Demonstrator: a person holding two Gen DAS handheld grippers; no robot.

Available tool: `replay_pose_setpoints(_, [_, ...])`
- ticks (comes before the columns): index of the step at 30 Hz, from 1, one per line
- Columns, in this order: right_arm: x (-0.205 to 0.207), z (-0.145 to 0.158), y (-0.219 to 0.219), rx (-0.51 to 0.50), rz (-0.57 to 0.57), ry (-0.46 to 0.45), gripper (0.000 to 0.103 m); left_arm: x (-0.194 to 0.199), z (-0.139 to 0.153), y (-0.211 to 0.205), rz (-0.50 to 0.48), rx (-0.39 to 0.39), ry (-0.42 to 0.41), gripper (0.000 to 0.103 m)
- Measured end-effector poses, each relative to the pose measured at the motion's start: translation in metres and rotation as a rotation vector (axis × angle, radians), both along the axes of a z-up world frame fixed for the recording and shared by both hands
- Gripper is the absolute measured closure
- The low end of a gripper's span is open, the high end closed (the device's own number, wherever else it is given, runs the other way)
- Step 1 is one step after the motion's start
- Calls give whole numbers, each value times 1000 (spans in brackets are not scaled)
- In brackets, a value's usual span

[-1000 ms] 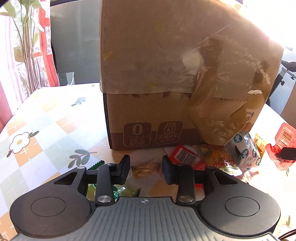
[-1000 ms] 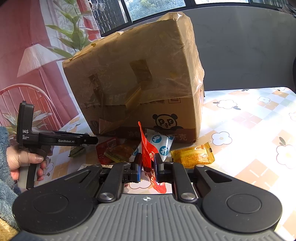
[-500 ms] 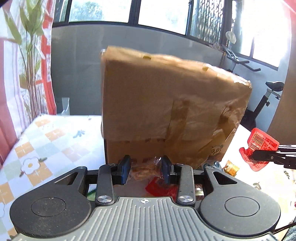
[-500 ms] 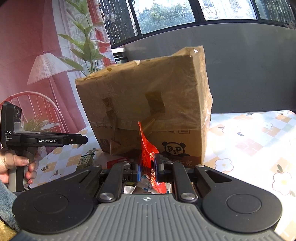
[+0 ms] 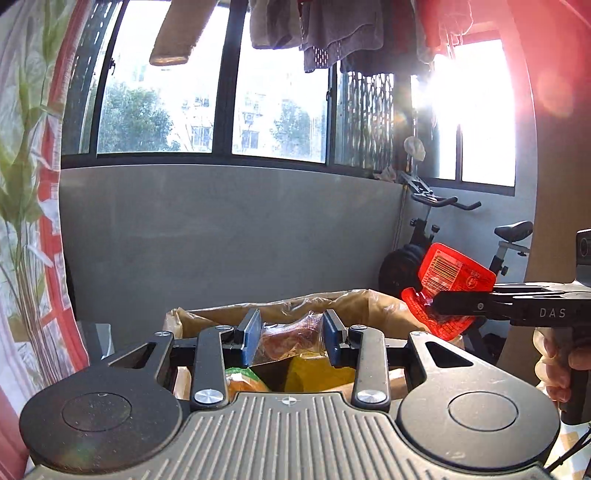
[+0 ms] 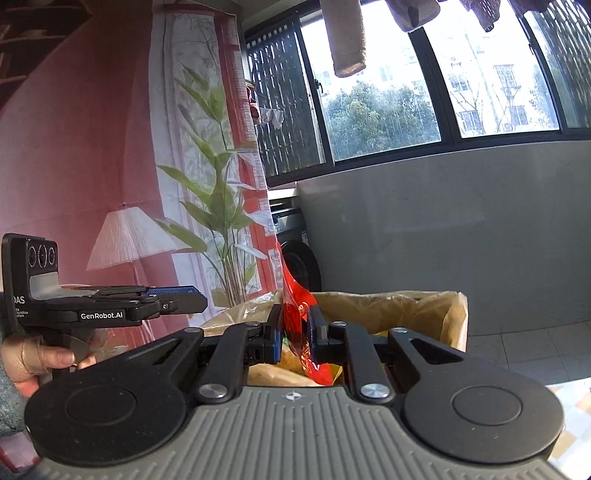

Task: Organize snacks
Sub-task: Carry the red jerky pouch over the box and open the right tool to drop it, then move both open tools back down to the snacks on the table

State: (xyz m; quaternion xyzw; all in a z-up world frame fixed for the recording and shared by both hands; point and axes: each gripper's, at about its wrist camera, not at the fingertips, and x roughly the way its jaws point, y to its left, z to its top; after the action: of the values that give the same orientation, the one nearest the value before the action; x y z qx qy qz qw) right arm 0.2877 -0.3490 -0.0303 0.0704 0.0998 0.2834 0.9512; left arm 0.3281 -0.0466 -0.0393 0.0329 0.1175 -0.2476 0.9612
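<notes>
You're gripping a clear-wrapped brown snack (image 5: 290,338) tight between your left gripper (image 5: 291,338) pads, just above the open cardboard box (image 5: 373,312). Your right gripper (image 6: 295,338) is pinching a red packet (image 6: 299,325), hovering over that same box.

Home balcony room, hanging laundry (image 5: 325,33), exercise bike (image 5: 461,236), washing machine (image 6: 295,251)

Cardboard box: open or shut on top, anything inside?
Open. The cardboard box has its top flaps standing up around the rim, and yellow and orange snack packets show inside. How full it is cannot be told.
</notes>
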Motion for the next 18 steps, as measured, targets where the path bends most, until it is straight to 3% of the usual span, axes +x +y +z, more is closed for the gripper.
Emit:
replay_pose_setpoints(4, [35,-6,8,-15,-77,50,89,32,-8,-24,9,6,36,62])
replay_pose_setpoints(6, [50,-14,9,-14,-130,99,88,45,-17,-33,13,7,67,53])
replay_pose_setpoints(8, [61,-22,9,-27,-192,135,87,54,-26,-35,27,-15,90,31])
replay_pose_setpoints(9, [63,-25,8,-28,-208,145,84,57,-30,-35,40,-25,96,26])
replay_pose_setpoints(11, [67,-32,2,-14,-206,169,73,57,-35,-32,68,-35,104,10])
replay_pose_setpoints(12, [66,-34,0,-12,-206,172,64,56,-36,-31,72,-33,106,7])
replay_pose_setpoints(18, [47,-36,-10,-13,-212,140,37,31,-32,-18,100,1,62,0])
